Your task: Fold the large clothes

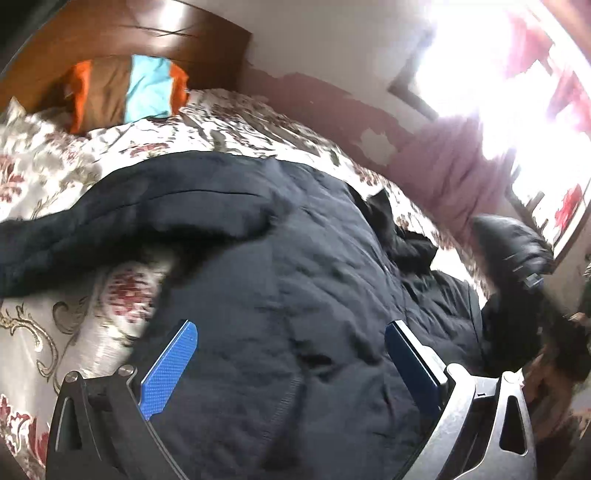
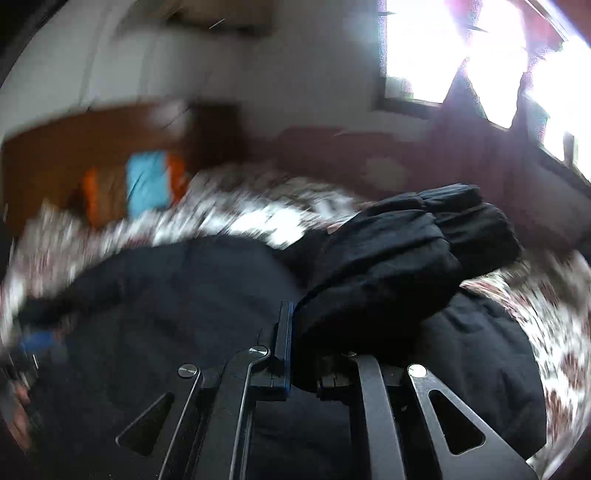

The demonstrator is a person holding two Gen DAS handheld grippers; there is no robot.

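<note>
blue pads [image 1: 170, 373] of the left claw [image 1: 290, 363] stand spread wide, nothing between them, hovering just over the body of the dark padded jacket [image 1: 280, 258], which lies spread on the flowered bedspread [image 1: 44, 173]. it looks ready to press the body flat or pick a hem while the other side does the folding. over on the right, the right claw [image 2: 295, 332] is pressed together on the sleeve [image 2: 399, 251], the cloth bunched at its tip and the cuffed end lifted clear of the jacket body below; i'd judge the sleeve is being carried inward across the chest for the first fold. that view is smeared, so the exact bite on the cloth is hard to make out. from the left view the raised cuff shows near the bed's right edge, well apart from the open claw. the other sleeve [image 1: 110, 229] trails off to the left across the bedspread, not yet folded in. beyond, a striped pillow [image 1: 125, 92] leans on the wooden headboard [image 1: 147, 33], and the window [image 2: 424, 44] glares white.
</note>
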